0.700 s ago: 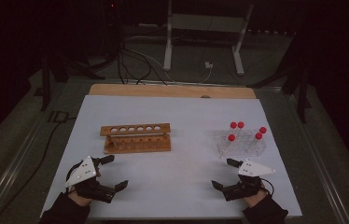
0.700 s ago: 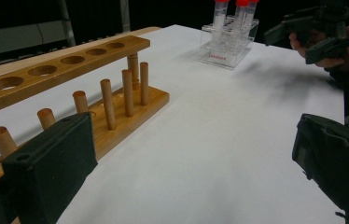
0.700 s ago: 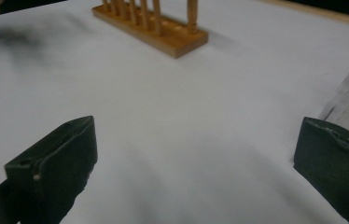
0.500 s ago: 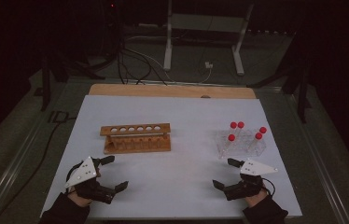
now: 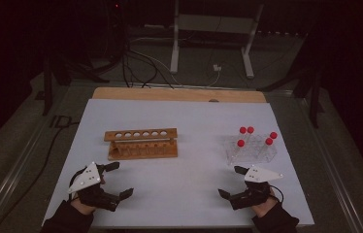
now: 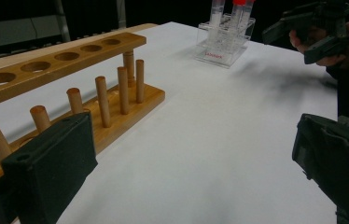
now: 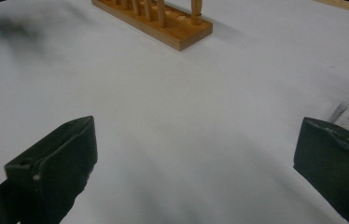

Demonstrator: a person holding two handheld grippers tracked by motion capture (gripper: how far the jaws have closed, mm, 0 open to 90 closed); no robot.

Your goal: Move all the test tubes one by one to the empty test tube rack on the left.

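A wooden test-tube rack [image 5: 142, 143], with a row of six round holes in its top bar and upright pegs on its base, stands empty left of centre on the white table [image 5: 189, 116], whose far wooden edge meets a dark room with cables and a metal stand on the floor. To the right, well apart from it, a clear plastic rack [image 5: 251, 149] holds five red-capped tubes [image 5: 240, 143] upright. The left gripper [image 5: 119, 179] and right gripper [image 5: 232, 182] rest near the table's front edge, jaws spread wide and holding nothing.
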